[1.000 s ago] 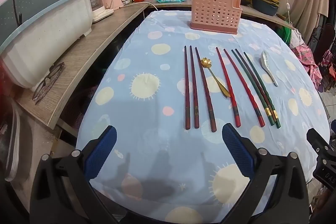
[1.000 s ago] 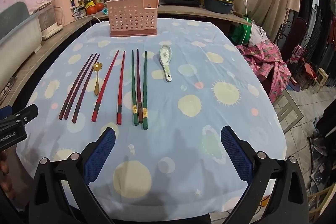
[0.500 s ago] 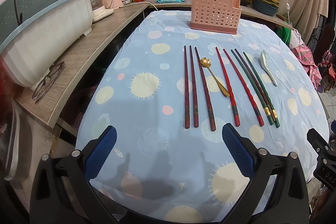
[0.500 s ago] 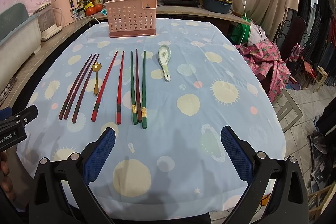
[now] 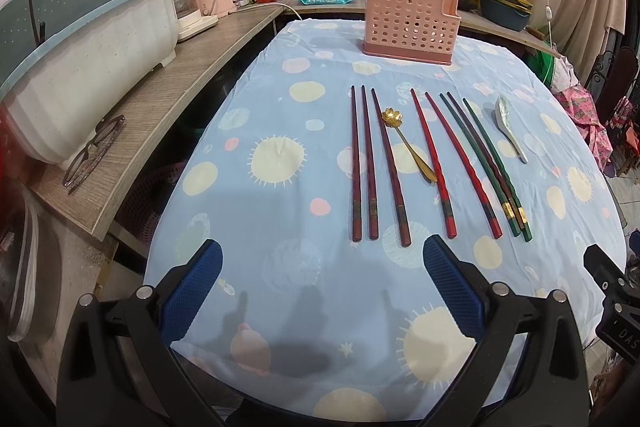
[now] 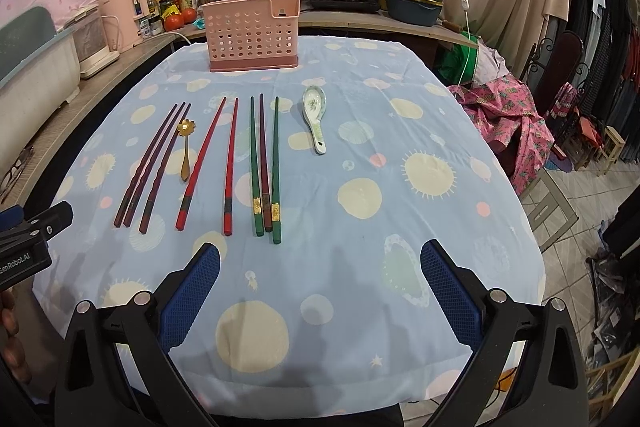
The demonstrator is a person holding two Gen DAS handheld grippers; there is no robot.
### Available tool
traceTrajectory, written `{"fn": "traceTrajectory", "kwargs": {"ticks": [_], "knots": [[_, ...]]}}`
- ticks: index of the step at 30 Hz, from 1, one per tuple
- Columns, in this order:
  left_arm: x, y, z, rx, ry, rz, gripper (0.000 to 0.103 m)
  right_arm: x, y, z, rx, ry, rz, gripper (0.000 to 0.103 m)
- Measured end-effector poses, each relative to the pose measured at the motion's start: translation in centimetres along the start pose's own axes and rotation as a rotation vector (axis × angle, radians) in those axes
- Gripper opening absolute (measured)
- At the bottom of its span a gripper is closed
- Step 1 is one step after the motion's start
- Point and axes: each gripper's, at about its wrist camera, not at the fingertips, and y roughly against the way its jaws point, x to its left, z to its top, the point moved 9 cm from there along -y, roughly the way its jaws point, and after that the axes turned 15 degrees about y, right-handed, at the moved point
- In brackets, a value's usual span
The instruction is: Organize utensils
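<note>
Utensils lie in a row on the tablecloth [image 5: 280, 267], all ahead of both grippers, none touched. Left to right: three dark chopsticks [image 5: 370, 163], gold spoon [image 5: 408, 147], two red chopsticks [image 5: 440, 163], a green and dark set of three [image 5: 486, 163], white spoon [image 5: 510, 129]. Pink caddy [image 5: 410, 23] stands upright at the far end of the table, well apart from the row. Left gripper [image 5: 322, 267]: fingers spread wide, nothing between them; the near ends of the dark chopsticks sit just beyond the gap, and the right pad [image 5: 452, 287] is near the end of a red chopstick. Right gripper [image 6: 320, 267]: fingers likewise spread wide, empty; the green set's [image 6: 264, 163] near ends lie just ahead of its left pad [image 6: 192, 291], white spoon [image 6: 315, 119] farther off. Both grippers are held level over the table's near edge, pointing along it toward the caddy [image 6: 252, 35], side by side.
</note>
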Motion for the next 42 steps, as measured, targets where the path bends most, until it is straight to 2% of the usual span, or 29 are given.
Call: {"fn": "traceTrajectory", "kwargs": {"ticks": [42], "knots": [[-1.0,0.9,-0.7,0.008,-0.007,-0.021,0.096,0.1,0.5,0.0,-0.005,-0.003,0.002,0.096]]}}
